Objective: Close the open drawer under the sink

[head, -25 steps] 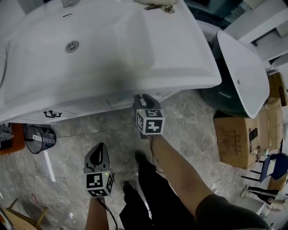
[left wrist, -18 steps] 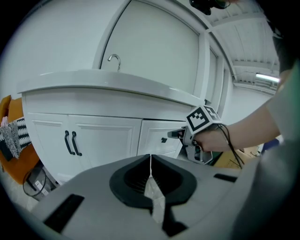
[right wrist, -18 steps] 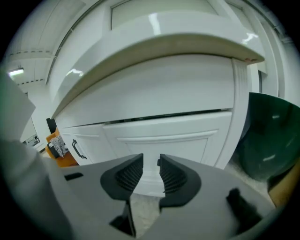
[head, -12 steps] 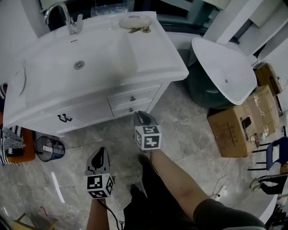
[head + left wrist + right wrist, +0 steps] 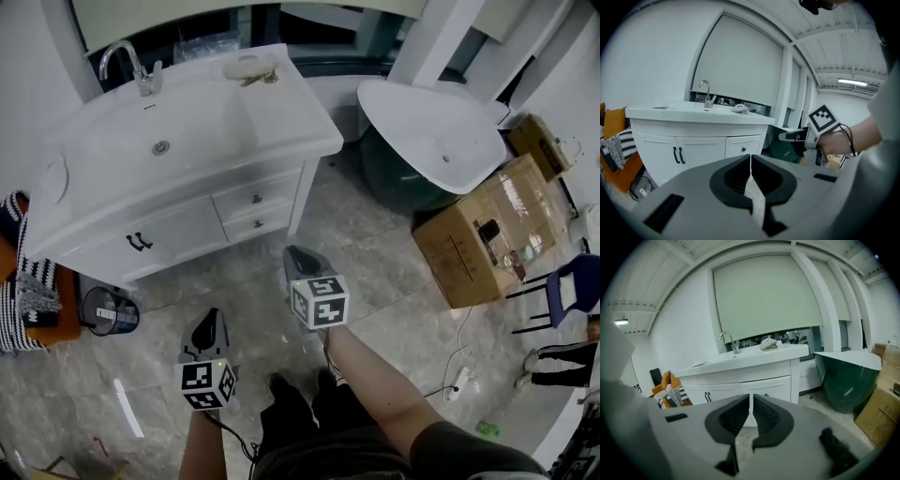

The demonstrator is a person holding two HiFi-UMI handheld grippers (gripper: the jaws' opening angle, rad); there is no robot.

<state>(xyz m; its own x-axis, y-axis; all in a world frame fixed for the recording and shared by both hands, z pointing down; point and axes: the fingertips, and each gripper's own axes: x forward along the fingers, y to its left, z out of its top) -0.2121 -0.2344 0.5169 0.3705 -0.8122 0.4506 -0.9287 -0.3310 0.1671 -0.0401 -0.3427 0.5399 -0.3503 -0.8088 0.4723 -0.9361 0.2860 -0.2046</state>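
The white vanity (image 5: pixel 309 141) with its sink basin (image 5: pixel 141 150) and faucet (image 5: pixel 127 61) stands at the upper left. Its two small drawers (image 5: pixel 255 199) sit flush with the cabinet front, as also seen in the right gripper view (image 5: pixel 766 387). My right gripper (image 5: pixel 298 253) hovers over the floor, well short of the drawers. Its jaws are closing, nearly together, with nothing between them (image 5: pixel 751 397). My left gripper (image 5: pixel 208 321) hangs lower left, shut and empty (image 5: pixel 750 157). The right gripper (image 5: pixel 787 137) also shows in the left gripper view.
A dark green tub (image 5: pixel 403 192) with a white basin top (image 5: pixel 431 131) stands right of the vanity. A cardboard box (image 5: pixel 487 230) and a blue chair (image 5: pixel 572 286) are further right. A mesh bin (image 5: pixel 108 309) and striped cloth (image 5: pixel 28 291) lie at the left.
Both grippers have drawn back from the vanity. The right one was under the sink edge at the drawer fronts and now stands well clear. The head view takes in more of the room.
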